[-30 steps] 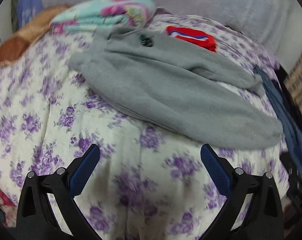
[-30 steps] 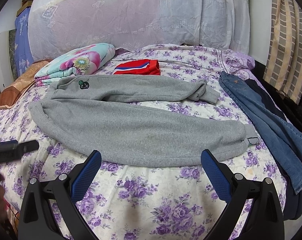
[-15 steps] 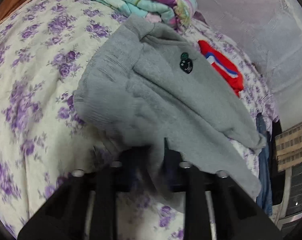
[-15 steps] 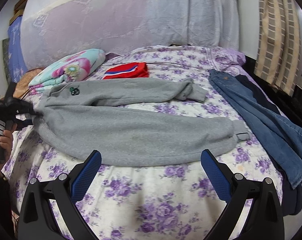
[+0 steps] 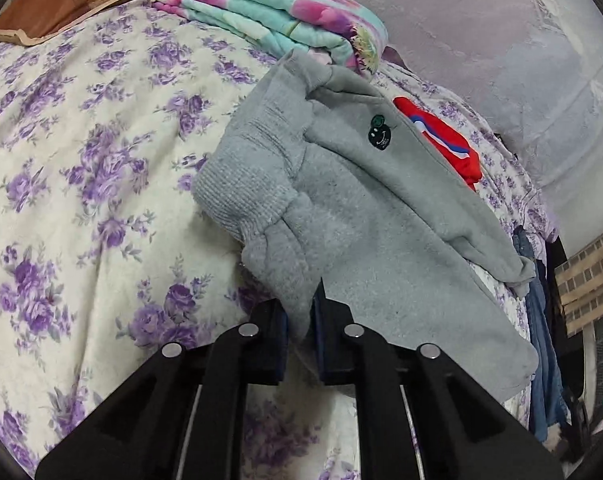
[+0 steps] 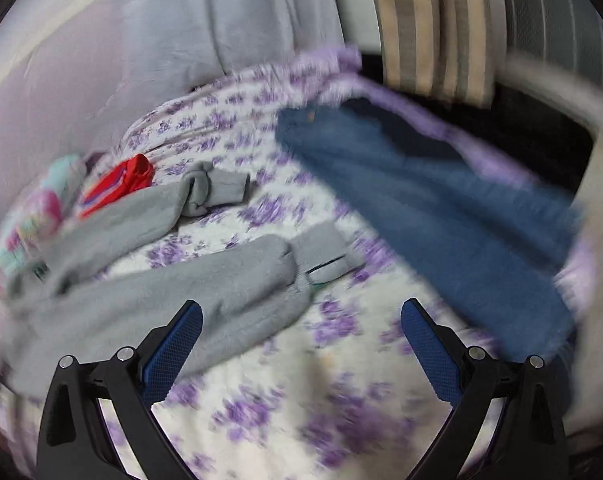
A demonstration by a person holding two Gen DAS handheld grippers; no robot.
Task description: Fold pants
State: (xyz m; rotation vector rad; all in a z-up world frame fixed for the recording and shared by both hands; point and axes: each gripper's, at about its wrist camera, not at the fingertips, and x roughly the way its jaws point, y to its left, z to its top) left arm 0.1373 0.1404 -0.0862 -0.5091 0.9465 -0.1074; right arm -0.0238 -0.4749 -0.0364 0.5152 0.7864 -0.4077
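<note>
Left claw: the left claw (image 5: 299, 320) is clenched on a bunched fold of the grey sweatpants (image 5: 365, 216), pinched near the waist end.
Right claw: the right claw (image 6: 301, 344) is spread wide and grasps nothing; its blue pads (image 6: 173, 348) have a fine cross-hatched texture. This view is motion-blurred.
Sweatpants: thick, fuzzy fleece with a ribbed elastic waistband (image 5: 241, 196) that is puckered and folded over. A small dark round patch (image 5: 378, 133) sits near the waist. The legs stretch across the bed (image 5: 61, 160), each ending in a cuff (image 6: 325, 254); the farther leg is twisted at its cuff.
Bed cover: soft quilted cloth, cream with purple flower print.
Folded blanket: a turquoise and pink floral blanket (image 5: 277, 12) lies stacked in flat layers, touching the waist end of the pants.
Red garment: a folded red cloth (image 5: 445, 140) with blue and white stripes, just beyond the pants.
Jeans: blue denim jeans (image 6: 433, 208) lie flat along the bed's far edge.
</note>
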